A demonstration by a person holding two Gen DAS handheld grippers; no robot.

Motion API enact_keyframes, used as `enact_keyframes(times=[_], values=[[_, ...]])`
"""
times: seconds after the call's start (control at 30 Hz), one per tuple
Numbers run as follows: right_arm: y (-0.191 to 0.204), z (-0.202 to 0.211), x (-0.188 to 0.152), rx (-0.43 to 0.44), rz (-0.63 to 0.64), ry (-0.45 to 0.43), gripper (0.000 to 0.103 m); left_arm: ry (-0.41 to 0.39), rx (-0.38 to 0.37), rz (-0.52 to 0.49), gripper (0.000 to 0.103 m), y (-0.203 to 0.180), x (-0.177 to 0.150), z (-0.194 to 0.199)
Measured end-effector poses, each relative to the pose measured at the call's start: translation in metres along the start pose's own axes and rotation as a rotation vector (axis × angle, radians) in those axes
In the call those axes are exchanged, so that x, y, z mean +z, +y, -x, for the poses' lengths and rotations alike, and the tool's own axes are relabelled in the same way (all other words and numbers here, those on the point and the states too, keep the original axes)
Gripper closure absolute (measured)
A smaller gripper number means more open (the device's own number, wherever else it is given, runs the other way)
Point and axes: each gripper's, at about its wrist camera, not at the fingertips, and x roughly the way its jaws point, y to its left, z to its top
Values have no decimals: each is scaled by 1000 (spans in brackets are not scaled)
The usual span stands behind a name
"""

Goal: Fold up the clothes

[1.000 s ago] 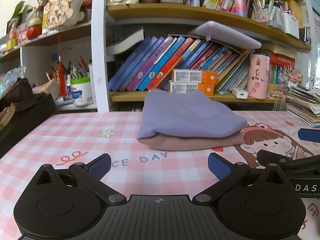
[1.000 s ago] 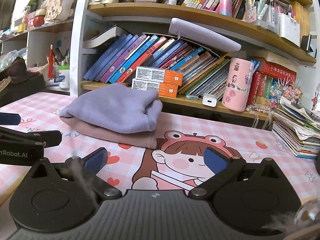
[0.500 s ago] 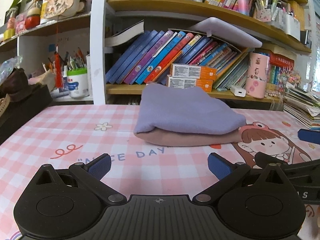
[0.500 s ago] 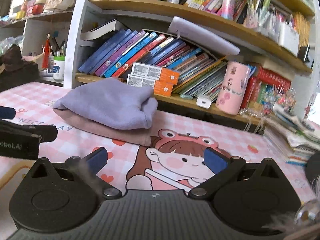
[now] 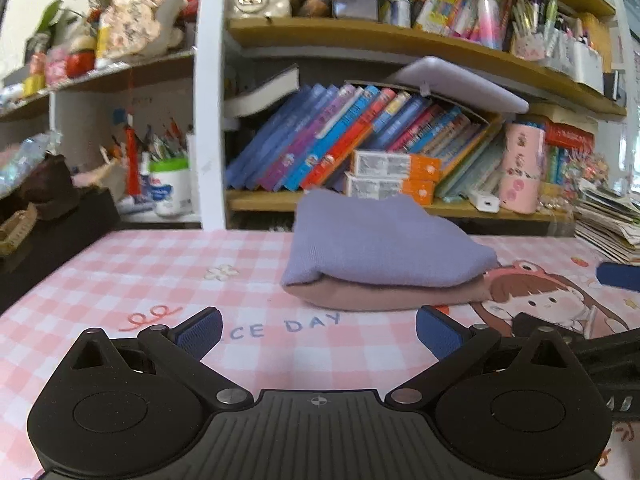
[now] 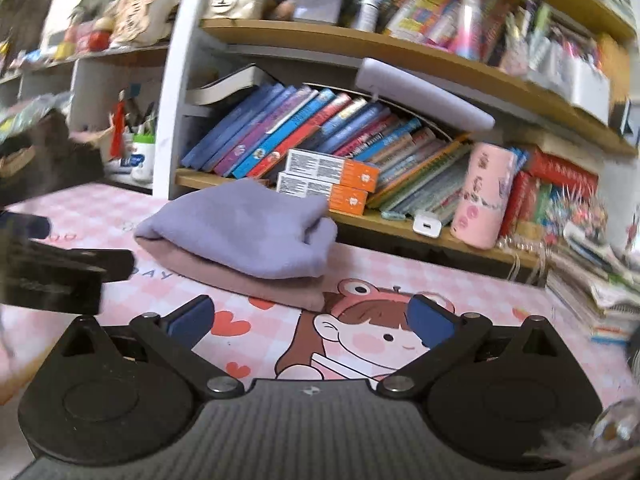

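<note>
A lilac knit garment [image 5: 384, 240] lies folded into a compact bundle on top of a folded dusty-pink garment [image 5: 384, 298], the two stacked at the far middle of the pink checked table mat [image 5: 160, 264], just in front of the bookshelf [image 5: 360, 200]. In the right wrist view the same stack sits to the left of centre, the lilac piece [image 6: 244, 232] overhanging the pink one [image 6: 256, 284], which shows as a band along the near edge. Both already lie as folded clothes would.

The left gripper [image 5: 318, 326] hangs low over the near part of the mat, its blue pads spread wide with nothing between them. The right gripper [image 6: 310, 320] is likewise released and empty, over the cartoon girl print [image 6: 360, 336], near the stack's right end but not touching it.

Both garments look soft, light and thick, like fleece or knit: they should compress under the pads, sag when lifted and slide a little on one another. A firm hold is likeliest at the rounded fold edge on the left, or with both tongs under the pink bottom layer, so the stack rises together. A pinch on the lilac top alone would probably unroll it.
</note>
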Motion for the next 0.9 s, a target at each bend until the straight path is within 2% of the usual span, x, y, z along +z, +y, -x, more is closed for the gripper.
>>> enact_keyframes(times=[0.27, 0.43, 0.77, 0.9], values=[[-15, 0, -1, -35, -91, 8, 0, 14, 13, -12, 0, -1, 1, -2], [-13, 0, -2, -27, -74, 9, 0, 10, 21, -2, 0, 0, 0, -2], [-6, -3, 0, 7, -33, 20, 0, -52, 40, -45, 0, -7, 0, 8], [-6, -4, 0, 19, -33, 24, 0, -45, 35, -40, 0, -6, 1, 7]])
